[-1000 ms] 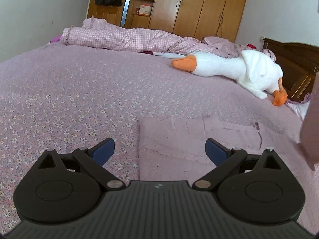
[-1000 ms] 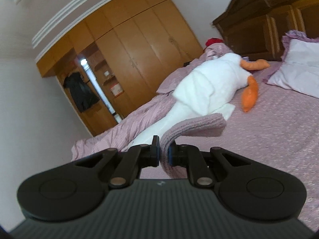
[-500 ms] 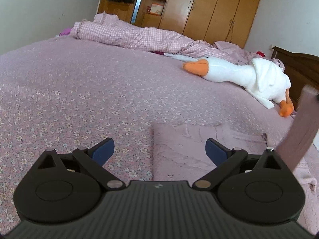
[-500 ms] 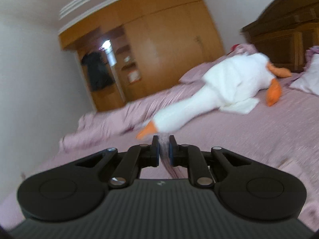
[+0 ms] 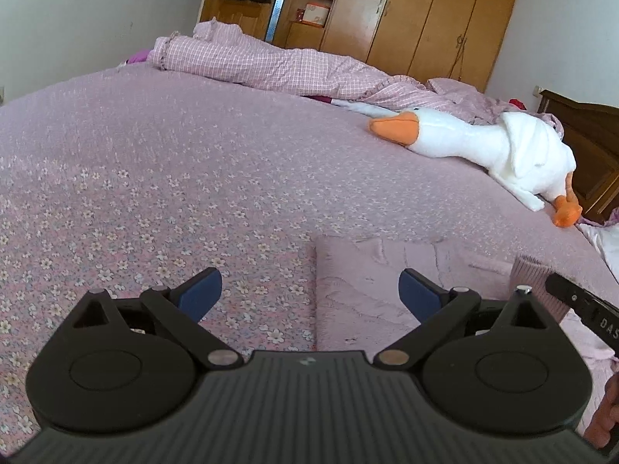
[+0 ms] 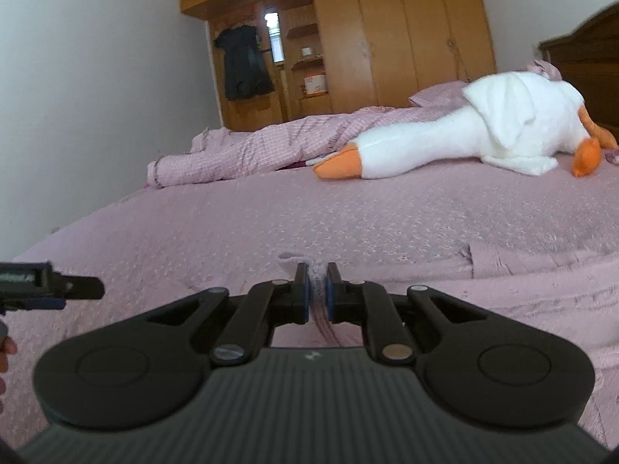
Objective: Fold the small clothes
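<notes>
Black right gripper [image 5: 580, 305], lettered "DAS", pinches the pink garment [image 5: 387, 270].

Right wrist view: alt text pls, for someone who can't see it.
The right gripper is shut on a fold of a pink garment that lies on a bed with a pink floral cover. A white toy goose lies further back by a rumpled checked quilt, with a wooden wardrobe behind; the left gripper's tip shows at the left edge.
</notes>
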The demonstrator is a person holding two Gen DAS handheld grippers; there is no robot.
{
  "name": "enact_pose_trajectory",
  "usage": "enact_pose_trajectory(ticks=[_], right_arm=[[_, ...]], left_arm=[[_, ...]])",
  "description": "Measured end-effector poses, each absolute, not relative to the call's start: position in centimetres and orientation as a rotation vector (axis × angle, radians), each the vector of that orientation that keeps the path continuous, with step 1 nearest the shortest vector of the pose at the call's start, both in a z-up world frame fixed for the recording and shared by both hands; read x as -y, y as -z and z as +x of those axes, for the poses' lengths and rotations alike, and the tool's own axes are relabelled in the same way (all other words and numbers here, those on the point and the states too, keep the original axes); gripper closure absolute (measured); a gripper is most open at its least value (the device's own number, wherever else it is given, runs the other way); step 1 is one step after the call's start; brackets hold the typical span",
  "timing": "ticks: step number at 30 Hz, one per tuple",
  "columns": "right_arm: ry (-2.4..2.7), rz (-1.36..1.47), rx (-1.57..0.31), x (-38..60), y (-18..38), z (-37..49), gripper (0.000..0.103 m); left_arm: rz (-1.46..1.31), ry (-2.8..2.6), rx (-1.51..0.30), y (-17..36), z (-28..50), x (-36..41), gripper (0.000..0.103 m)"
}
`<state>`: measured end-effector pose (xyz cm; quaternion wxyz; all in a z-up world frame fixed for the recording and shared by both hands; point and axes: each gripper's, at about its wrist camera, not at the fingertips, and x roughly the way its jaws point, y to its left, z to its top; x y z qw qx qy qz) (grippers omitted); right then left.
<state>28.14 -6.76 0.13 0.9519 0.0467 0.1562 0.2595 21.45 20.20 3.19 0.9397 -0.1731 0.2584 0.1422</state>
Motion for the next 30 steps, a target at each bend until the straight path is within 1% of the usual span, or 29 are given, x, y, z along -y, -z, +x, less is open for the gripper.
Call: enact_pose_trajectory(ticks=[3, 7, 13, 20, 22, 25, 28, 30], right_arm=[[-0.543, 0.032, -0.27, 6.5, -1.6, 27.6, 0.092], [-0.529, 0.046, -0.224, 8.5, -5.1, 27.9, 0.092], [-0.497, 0.008, -0.15, 12.1, -10.5, 28.3, 0.092], [-0.485, 0.009, -0.116, 15.2, -13.8, 28.9, 0.092], [-0.509, -0.004, -0.12, 15.0, -14.0, 28.6, 0.092], [-0.554, -0.015, -0.131, 13.3, -12.8, 27.9, 0.092], [-0.574, -0.022, -0.114, 10.2, -9.6, 26.8, 0.092], [-0.604, 0.02, -0.169, 8.2, -7.1, 27.1, 0.092]], left_arm=[[-0.333, -0.286, -0.528, -3.3, 21.6, -19.9, 0.002], [-0.31, -0.295, -0.52, -3.3, 21.4, -19.8, 0.002], [-0.35, -0.304, -0.527, -3.2, 21.4, -20.5, 0.002], [-0.328, -0.297, -0.521, -3.5, 21.3, -20.1, 0.002], [-0.33, -0.295, -0.523, -3.4, 21.4, -20.1, 0.002], [-0.319, -0.297, -0.519, -3.5, 21.4, -20.0, 0.002], [-0.327, -0.304, -0.513, -3.5, 21.2, -20.1, 0.002], [-0.336, -0.306, -0.514, -3.5, 21.1, -20.4, 0.002]])
